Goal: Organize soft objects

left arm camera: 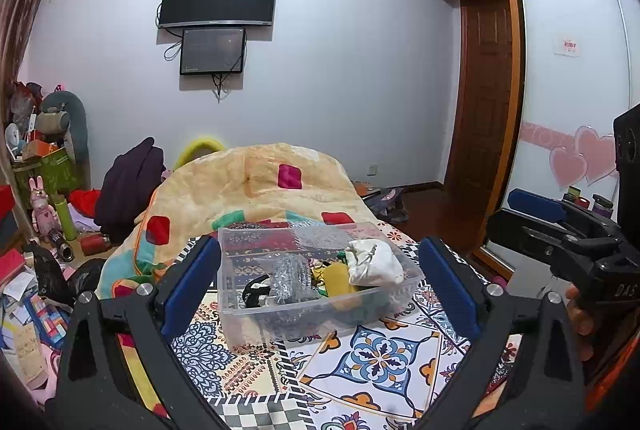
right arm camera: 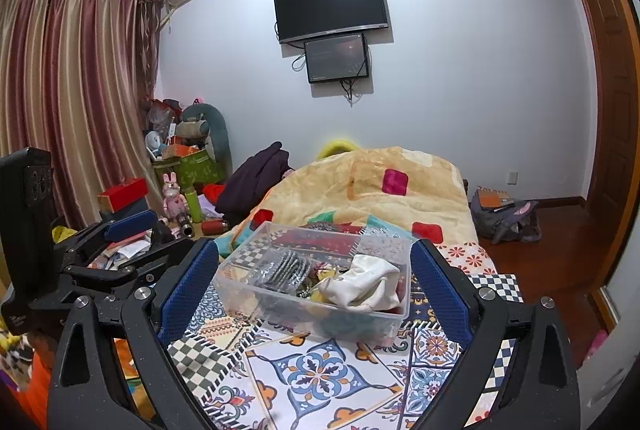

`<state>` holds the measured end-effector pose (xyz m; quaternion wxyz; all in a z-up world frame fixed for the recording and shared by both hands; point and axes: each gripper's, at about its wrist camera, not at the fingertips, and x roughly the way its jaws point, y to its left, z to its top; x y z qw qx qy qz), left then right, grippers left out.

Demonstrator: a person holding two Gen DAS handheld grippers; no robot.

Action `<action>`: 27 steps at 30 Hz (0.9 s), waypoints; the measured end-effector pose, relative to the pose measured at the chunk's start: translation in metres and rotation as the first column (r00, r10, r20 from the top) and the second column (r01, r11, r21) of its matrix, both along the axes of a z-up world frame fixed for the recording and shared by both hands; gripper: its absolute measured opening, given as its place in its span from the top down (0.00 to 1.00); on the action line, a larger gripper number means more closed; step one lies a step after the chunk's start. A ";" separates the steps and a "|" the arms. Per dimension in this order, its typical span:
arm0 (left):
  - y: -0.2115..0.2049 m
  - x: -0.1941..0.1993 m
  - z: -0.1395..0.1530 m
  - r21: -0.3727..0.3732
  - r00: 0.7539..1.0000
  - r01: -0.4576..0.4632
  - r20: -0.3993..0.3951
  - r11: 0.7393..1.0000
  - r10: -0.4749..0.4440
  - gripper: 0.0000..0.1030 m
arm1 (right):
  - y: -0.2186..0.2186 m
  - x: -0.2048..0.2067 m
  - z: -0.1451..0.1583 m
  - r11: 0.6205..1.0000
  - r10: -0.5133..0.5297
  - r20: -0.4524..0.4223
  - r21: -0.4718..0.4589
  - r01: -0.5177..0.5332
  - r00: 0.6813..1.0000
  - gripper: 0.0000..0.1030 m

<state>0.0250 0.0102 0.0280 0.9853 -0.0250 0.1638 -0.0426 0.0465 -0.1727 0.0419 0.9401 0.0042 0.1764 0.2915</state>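
A clear plastic bin (left arm camera: 240,314) (right arm camera: 248,294) sits on the patterned bed sheet. It holds a white cloth pouch (left arm camera: 374,262) (right arm camera: 366,286), a grey knit item (left arm camera: 290,278) (right arm camera: 286,268), a yellow soft item (left arm camera: 336,278) and other small soft things. My left gripper (left arm camera: 320,286) is open and empty, its blue pads either side of the bin, a little short of it. My right gripper (right arm camera: 316,286) is open and empty, framing the bin the same way. Each gripper shows in the other's view, the right one (left arm camera: 560,226) and the left one (right arm camera: 120,230).
A folded yellow patchwork quilt (left arm camera: 260,186) (right arm camera: 360,186) lies behind the bin. Clutter, boxes and toys (right arm camera: 176,170) fill the floor to the left. A bag (right arm camera: 504,214) lies on the wooden floor at right. A wardrobe (left arm camera: 568,70) stands at the right.
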 end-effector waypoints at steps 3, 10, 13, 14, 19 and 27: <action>0.000 0.000 0.000 0.000 1.000 0.001 0.002 1.000 -0.001 0.03 | 0.001 0.001 -0.001 1.000 0.002 0.000 -0.002 -0.002 1.000 0.06; 0.001 -0.001 0.000 -0.007 1.000 0.005 0.003 1.000 -0.005 0.03 | 0.000 0.002 -0.001 1.000 0.003 -0.003 0.000 -0.003 1.000 0.06; 0.001 -0.001 0.000 -0.007 1.000 0.006 0.004 1.000 -0.006 0.03 | 0.001 0.002 -0.002 1.000 0.004 -0.004 0.001 -0.004 1.000 0.06; 0.001 -0.002 0.001 -0.008 1.000 0.007 0.005 1.000 -0.006 0.03 | 0.001 0.002 -0.002 1.000 0.003 -0.004 0.000 -0.003 1.000 0.06; 0.000 -0.001 0.000 -0.013 1.000 0.017 -0.002 1.000 -0.017 0.03 | 0.001 0.003 -0.002 1.000 0.004 -0.006 0.000 -0.004 1.000 0.06; -0.001 -0.002 0.000 -0.013 1.000 0.014 -0.002 1.000 -0.014 0.03 | 0.002 0.004 -0.004 1.000 0.002 -0.015 -0.002 -0.002 1.000 0.06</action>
